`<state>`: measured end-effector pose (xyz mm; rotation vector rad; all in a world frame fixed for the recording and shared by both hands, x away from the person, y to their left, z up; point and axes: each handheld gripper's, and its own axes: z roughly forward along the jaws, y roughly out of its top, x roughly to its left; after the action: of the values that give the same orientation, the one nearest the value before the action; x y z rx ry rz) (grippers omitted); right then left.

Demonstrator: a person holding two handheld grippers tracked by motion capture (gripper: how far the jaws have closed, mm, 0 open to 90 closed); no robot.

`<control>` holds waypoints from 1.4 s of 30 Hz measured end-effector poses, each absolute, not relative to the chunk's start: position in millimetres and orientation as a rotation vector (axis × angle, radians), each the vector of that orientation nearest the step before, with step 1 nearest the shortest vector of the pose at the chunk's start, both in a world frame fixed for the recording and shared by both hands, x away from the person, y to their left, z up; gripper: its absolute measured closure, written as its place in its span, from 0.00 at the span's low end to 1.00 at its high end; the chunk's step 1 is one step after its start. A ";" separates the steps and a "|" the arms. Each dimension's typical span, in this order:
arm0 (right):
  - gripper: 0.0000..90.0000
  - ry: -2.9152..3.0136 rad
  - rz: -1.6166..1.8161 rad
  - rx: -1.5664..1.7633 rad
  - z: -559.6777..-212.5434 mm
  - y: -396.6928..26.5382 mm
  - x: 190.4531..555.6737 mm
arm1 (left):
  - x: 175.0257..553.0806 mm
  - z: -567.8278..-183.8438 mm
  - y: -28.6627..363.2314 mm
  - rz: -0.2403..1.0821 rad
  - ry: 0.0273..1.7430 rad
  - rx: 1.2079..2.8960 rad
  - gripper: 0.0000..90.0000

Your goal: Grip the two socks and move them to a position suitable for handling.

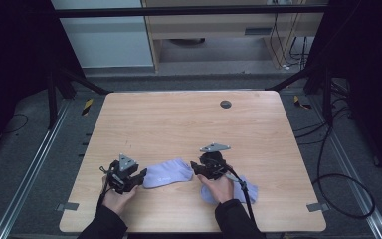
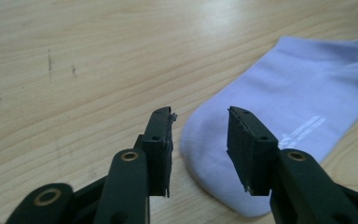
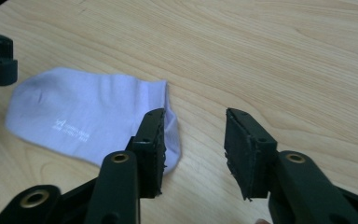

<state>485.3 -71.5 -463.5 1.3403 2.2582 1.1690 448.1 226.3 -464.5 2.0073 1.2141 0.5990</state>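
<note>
Sock (image 1: 166, 174) laid flat near table (image 1: 189, 124) front, between grippers. Left gripper (image 2: 199, 140) and right gripper (image 3: 193, 142) half open, nothing held. Second sock (image 1: 246, 191) best picked next, aligned on top.

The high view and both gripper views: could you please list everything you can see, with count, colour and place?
Sock lying flat: one, lilac with small white print, on the table between the two grippers, toe toward the left gripper, cuff toward the right one.
Second sock: one, lilac, near the table's front edge, partly hidden by the right hand and cable.
Table: one, light wood, centre of the high view.
Round insert: one, dark grey, in the tabletop toward its far edge.
Cables: several, black, on the floor to the right of the table.
Left gripper: one, black, jaws open at the flat sock's toe, not pressing it.
Right gripper: one, black, jaws open beside that sock's cuff.
Hands: two, dark sleeves, at the front edge.
</note>
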 end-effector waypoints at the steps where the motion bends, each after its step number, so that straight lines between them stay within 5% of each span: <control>1: 0.61 2.261 1.178 1.343 -461.2 -77.1 483.8 | 445.8 -461.7 225.2 0.585 1.209 1.997 0.65; 22: 0.50 2.236 1.161 1.326 -457.9 -195.1 438.4 | 425.8 -452.6 149.1 0.408 1.040 2.034 0.63; 42: 0.65 2.241 1.051 1.372 -484.8 -233.5 418.6 | 424.4 -478.9 61.6 0.321 0.947 2.177 0.68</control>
<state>418.6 -233.5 -484.8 1.3721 2.2409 1.0508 424.4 61.6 -478.9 2.1769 0.9473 0.3206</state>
